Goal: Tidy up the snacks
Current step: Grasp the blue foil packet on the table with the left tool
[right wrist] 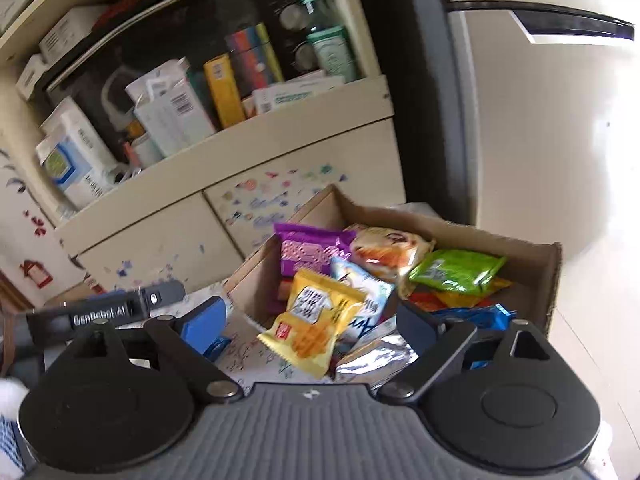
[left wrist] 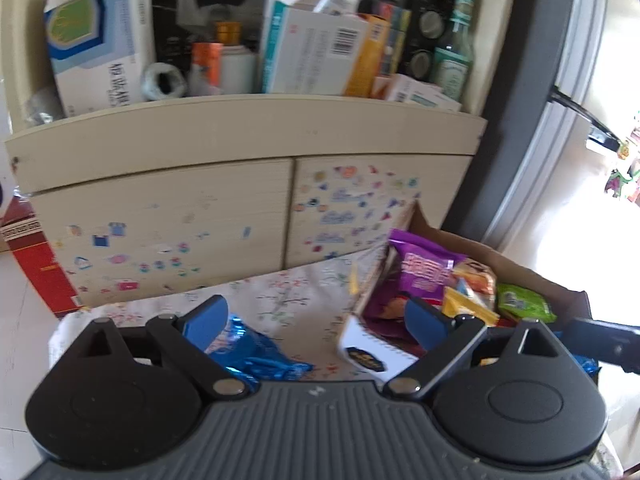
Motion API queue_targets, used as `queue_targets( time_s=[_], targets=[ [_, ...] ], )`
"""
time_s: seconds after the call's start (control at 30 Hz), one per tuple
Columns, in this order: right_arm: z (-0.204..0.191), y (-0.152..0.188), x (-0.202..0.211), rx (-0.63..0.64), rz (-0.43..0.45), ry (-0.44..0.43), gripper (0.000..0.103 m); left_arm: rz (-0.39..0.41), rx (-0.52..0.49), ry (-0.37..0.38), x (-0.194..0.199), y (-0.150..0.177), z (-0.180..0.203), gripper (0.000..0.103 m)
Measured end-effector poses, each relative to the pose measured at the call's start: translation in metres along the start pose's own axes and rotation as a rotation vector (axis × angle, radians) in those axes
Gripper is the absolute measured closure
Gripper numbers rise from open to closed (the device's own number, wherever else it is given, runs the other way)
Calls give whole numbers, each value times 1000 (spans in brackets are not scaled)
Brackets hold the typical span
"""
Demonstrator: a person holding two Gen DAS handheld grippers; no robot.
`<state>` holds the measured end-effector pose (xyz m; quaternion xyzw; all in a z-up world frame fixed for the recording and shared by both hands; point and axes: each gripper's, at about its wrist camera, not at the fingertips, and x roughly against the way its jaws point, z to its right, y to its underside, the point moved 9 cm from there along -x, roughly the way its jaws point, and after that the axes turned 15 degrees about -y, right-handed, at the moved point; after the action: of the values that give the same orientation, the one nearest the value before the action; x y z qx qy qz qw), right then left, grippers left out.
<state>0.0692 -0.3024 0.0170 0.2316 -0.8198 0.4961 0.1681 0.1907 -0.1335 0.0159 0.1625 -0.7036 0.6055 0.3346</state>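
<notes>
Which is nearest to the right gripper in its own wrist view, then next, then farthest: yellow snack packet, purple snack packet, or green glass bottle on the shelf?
From the right gripper:
1. Yellow snack packet, between the fingers, at the box's near edge.
2. Purple snack packet, deeper in the box.
3. Green glass bottle, on the shelf, upper right.

left gripper [left wrist: 316, 322] | black body, blue pads, ribbed grey base

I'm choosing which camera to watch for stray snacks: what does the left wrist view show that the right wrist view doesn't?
Only the left wrist view shows the shiny blue packet lying on the floral cloth outside the box, plus a red carton.

Only the right wrist view shows the yellow packet over the box edge and a silver wrapper.

Both show the cardboard box, purple packet and green packet.
</notes>
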Motion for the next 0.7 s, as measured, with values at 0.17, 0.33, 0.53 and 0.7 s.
queue_targets(
  time_s=[0.17, 0.33, 0.53, 0.7],
  targets=[
    [-6, 9, -8, -4, -44, -27, 7, -25, -44, -36, -16, 8, -21, 7],
    [-15, 18, -17, -7, -85, -57, 7, -98, -48, -17, -41, 26, -28, 7],
    [-23, 26, -24, 14, -123, -70, 7, -100, -154, -33, -61, 43, -22, 8],
    [-28, 32, -29, 20, -157, -89, 7, -113, -182, -21, -75, 51, -18, 8]
  ],
)
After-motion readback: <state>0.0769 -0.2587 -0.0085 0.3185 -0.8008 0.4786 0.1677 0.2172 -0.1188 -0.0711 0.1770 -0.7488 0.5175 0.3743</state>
